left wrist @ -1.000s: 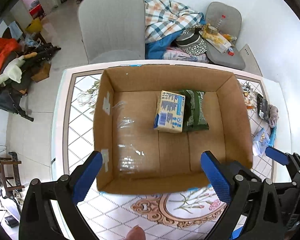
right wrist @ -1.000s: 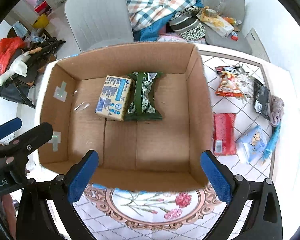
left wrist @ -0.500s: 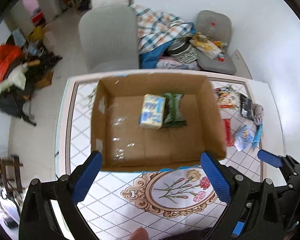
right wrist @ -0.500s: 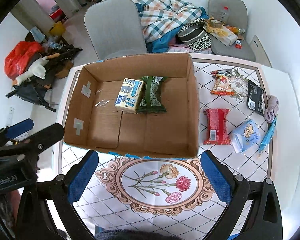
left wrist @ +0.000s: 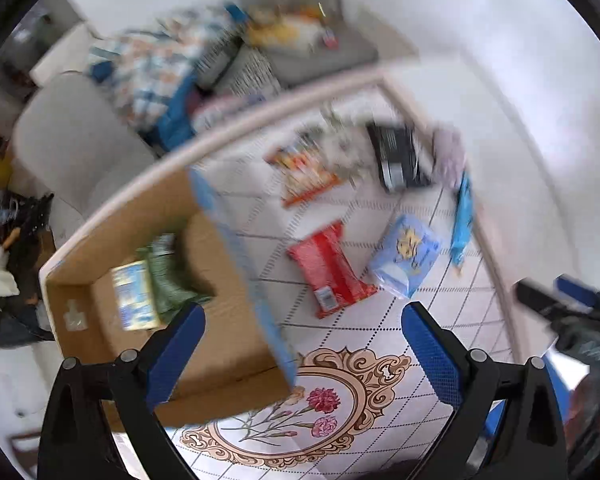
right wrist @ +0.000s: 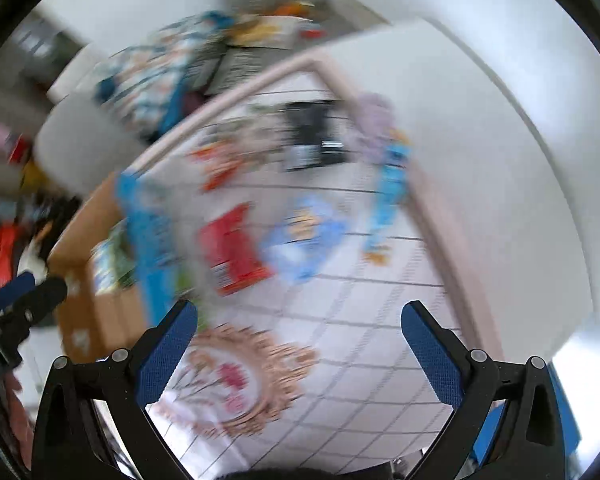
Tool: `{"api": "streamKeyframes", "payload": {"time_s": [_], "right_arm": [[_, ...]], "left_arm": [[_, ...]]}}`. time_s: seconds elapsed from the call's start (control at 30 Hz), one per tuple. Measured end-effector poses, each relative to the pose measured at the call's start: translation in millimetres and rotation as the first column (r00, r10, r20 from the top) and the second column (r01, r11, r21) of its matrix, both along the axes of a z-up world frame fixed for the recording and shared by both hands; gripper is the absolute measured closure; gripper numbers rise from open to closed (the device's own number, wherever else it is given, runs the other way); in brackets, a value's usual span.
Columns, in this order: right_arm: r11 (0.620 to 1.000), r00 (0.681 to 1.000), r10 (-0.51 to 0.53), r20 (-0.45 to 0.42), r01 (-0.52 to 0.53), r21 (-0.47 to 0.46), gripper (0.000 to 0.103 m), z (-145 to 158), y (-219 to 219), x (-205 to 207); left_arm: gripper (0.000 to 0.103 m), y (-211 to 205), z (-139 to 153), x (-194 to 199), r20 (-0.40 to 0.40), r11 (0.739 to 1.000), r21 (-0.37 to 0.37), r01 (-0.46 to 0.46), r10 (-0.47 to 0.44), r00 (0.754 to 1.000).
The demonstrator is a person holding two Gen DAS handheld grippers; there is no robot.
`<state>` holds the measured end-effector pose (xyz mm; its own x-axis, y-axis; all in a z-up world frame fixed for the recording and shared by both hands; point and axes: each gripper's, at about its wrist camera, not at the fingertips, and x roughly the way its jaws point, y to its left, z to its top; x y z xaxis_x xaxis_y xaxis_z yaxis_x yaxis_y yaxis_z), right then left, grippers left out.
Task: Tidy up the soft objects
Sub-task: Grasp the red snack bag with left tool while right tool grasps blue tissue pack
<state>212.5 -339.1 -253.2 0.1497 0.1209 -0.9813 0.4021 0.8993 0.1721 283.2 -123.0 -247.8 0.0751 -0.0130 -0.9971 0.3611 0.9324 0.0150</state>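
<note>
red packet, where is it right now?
Left wrist view: the red packet lies flat on the table, outside the cardboard box to its right, with the light blue packet just right of it.

My left tool (left wrist: 303,334) has blue pads; the bench (left wrist: 440,320) is white, diamond-gridded with a floral medallion; red packet (left wrist: 330,268), brown box (left wrist: 228,368).

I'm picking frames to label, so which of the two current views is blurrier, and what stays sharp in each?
Right wrist: heavy motion smear; the red packet and cardboard box are streaks. Left wrist: milder blur; the red packet and light blue pack are recognisable. In both, only each view's own gripper, left and right, is crisp, with fisheye bending at the edges.
</note>
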Motion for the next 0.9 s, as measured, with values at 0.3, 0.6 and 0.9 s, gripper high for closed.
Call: {"api": "streamKeyframes", "payload": {"time_s": [0.3, 0.6, 0.9], "right_arm": [[0.931, 0.977, -0.161, -0.14, 0.197, 0.306, 0.001, -100, -52, 32], [0.903, 0.947, -0.204, -0.248, 0.28, 0.326, 0.008, -177, 3, 65], [0.988, 0.946, 0.03, -0.324, 0.022, 0.155, 0.03, -199, 46, 87]], "left_arm": [[0.002, -23, -121, 53, -0.253, 0.983, 0.096, -0.154, 0.173, 0.952], [0.004, 5, -131, 78, -0.252, 0.954, 0.101, -0.283, 0.299, 0.92], [0.004, -14, -136, 83, -0.285, 0.977, 0.084, -0.194, 0.21, 0.935]]}}
